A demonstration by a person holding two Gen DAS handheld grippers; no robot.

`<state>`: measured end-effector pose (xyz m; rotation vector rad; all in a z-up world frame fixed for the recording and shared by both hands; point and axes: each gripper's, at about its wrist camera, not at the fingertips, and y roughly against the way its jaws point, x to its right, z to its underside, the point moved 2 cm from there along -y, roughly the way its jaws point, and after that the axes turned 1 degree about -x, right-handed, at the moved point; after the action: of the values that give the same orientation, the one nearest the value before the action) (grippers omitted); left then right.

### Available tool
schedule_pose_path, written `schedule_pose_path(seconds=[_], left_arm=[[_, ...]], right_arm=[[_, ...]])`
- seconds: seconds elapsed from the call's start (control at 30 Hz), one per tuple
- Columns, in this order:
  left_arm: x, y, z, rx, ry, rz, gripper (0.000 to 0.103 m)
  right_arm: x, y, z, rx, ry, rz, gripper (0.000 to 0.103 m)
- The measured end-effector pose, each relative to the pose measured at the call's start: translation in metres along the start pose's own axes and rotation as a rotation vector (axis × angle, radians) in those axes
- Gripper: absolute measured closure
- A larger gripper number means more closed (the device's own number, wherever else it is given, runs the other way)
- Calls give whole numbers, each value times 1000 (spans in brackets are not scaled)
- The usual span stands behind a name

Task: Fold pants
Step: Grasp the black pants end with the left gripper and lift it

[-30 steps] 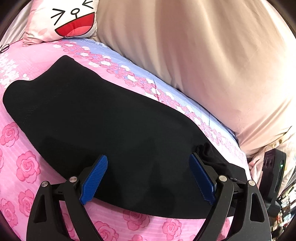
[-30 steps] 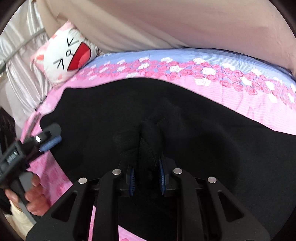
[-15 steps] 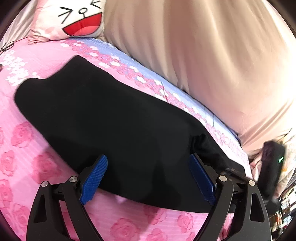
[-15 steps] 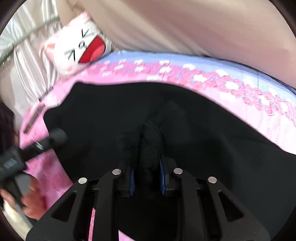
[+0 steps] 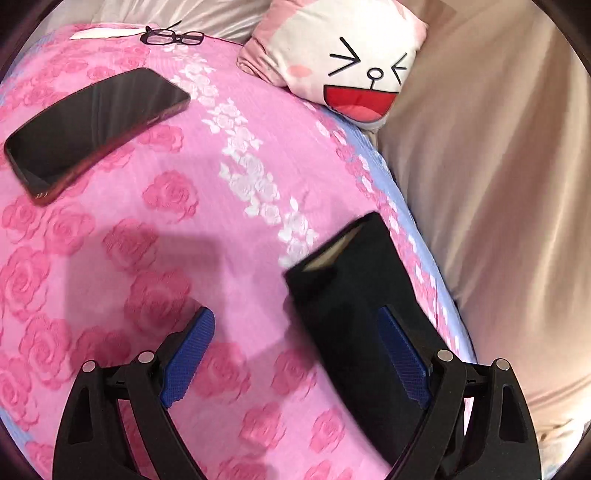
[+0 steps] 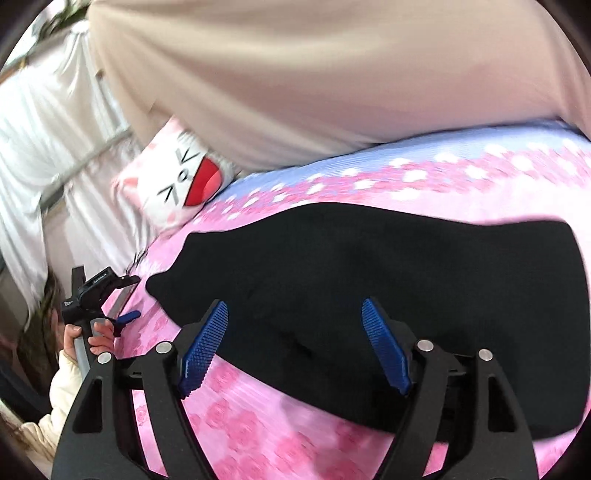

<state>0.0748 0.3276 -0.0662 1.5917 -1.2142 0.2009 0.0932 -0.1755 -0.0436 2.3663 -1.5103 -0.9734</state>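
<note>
Left wrist view, from left to right: a dark phone lies flat on the pink rose-print bed cover, with a pair of glasses beyond it near the far edge. The left tool hangs over the cover with its 2 blue pads spread wide and nothing between them but bare cover on the left side. The black pants lie on the bed under the right pad, 1 end reaching toward a cartoon-face pillow that leans against a beige quilt.

Right wrist view: at the far left a hand in a cream sleeve grips the handle of the other tool above the cover. The pillow sits beyond it. The right tool has just been opening; its pads now stand apart and press on nothing. The pants spread flat across the bed from centre to right, their near edge passing beneath the pads.
</note>
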Motion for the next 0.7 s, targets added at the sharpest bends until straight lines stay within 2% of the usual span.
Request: schedule_pose_path(seconds=[0.03, 0.17, 0.27, 0.4, 0.47, 0.5, 0.53, 0.57, 0.6, 0.7], left_arm=[[4, -8, -3, -23, 7, 10, 16], [20, -18, -8, -19, 12, -35, 16], [27, -26, -6, -26, 12, -35, 15], [43, -35, 1, -4, -66, -102, 12], [53, -43, 4, -42, -106, -50, 15], [56, -46, 6, -36, -118, -47, 24], [57, -47, 7, -39, -123, -41, 58], [56, -51, 7, -54, -117, -36, 80], [54, -53, 7, -67, -93, -24, 86], [48, -54, 1, -77, -19, 28, 89]], right_arm=[[9, 3, 4, -2, -23, 16, 30], [27, 7, 15, -17, -74, 31, 30], [32, 16, 13, 8, -75, 38, 30], [45, 20, 14, 36, -125, 11, 30], [46, 24, 14, 60, -127, 3, 30], [46, 24, 14, 66, -129, -3, 29], [47, 25, 14, 70, -132, -2, 26], [48, 27, 15, 77, -134, 1, 25], [49, 29, 15, 84, -136, -2, 23], [49, 30, 15, 96, -137, -3, 21]])
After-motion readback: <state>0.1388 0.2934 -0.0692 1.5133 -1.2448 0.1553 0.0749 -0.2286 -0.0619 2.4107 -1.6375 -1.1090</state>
